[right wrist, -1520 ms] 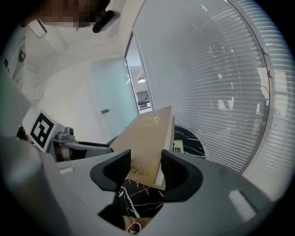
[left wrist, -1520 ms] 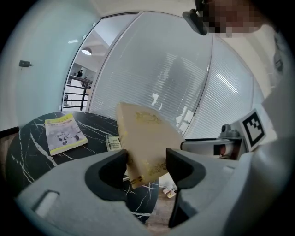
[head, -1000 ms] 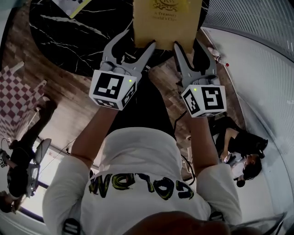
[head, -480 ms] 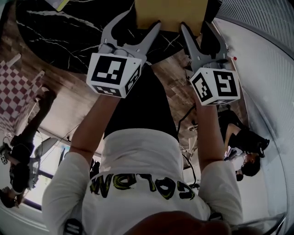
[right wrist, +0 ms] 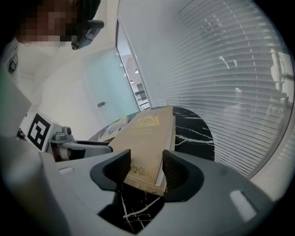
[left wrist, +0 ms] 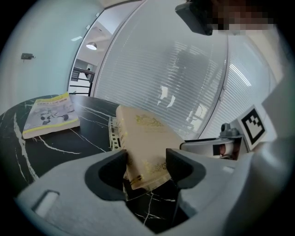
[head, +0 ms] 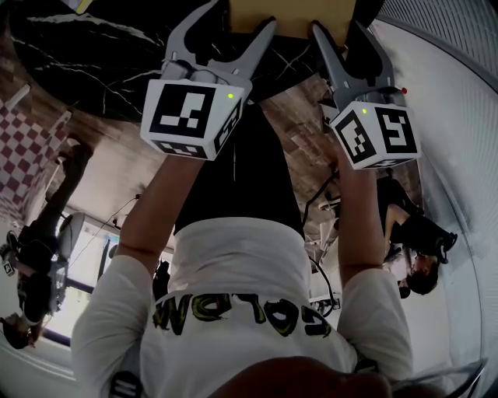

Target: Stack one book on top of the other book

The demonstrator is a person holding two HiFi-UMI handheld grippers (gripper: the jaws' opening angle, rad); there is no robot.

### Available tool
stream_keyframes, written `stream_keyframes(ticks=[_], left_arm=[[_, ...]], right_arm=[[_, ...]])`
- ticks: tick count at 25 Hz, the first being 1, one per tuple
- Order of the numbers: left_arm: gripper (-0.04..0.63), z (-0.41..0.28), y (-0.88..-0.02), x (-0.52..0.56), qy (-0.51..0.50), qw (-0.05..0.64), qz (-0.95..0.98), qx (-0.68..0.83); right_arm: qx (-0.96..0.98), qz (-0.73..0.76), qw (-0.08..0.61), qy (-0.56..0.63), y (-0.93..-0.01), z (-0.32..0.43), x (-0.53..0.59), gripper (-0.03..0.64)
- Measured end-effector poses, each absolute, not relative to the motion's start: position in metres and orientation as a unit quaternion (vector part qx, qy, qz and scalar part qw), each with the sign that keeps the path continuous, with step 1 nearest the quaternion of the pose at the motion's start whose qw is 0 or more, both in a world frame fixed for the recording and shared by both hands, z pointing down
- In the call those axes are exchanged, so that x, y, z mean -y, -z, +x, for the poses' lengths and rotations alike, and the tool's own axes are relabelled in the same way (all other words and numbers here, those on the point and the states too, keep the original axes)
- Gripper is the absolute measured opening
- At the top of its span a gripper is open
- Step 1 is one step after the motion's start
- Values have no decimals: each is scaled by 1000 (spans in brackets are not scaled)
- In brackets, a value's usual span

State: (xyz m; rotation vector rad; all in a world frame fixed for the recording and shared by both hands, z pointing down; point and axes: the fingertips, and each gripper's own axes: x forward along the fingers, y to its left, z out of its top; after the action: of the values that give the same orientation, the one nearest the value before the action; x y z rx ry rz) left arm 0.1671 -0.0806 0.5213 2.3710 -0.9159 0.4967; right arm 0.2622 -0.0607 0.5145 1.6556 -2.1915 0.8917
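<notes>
A tan book with gold print is gripped at its near edge by both grippers, tilted up over the black marble table. My left gripper is shut on its near left corner. My right gripper is shut on the near right corner of the tan book. In the head view only a strip of the tan book shows at the top, between the left gripper and the right gripper. A second book with a yellow edge lies flat on the far left of the table.
The round table's edge runs just below the jaws, with wood floor beneath. A curved white blind wall stands close on the right. A checkered object sits at the left, and seated people at the lower right.
In the head view both grippers and the tan book have shifted toward the top edge, so most of the book is now cut off. The grip on it looks unchanged.
</notes>
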Motion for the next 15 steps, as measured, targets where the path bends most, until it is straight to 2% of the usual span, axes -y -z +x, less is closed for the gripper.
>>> stream_keyframes(ticks=[10, 15], left_arm=[[275, 167, -525, 83, -177, 283, 875, 350], [273, 160, -518, 82, -187, 244, 884, 354]], right_arm=[[764, 552, 113, -314, -519, 263, 65, 216], [763, 571, 127, -274, -511, 265, 62, 247]])
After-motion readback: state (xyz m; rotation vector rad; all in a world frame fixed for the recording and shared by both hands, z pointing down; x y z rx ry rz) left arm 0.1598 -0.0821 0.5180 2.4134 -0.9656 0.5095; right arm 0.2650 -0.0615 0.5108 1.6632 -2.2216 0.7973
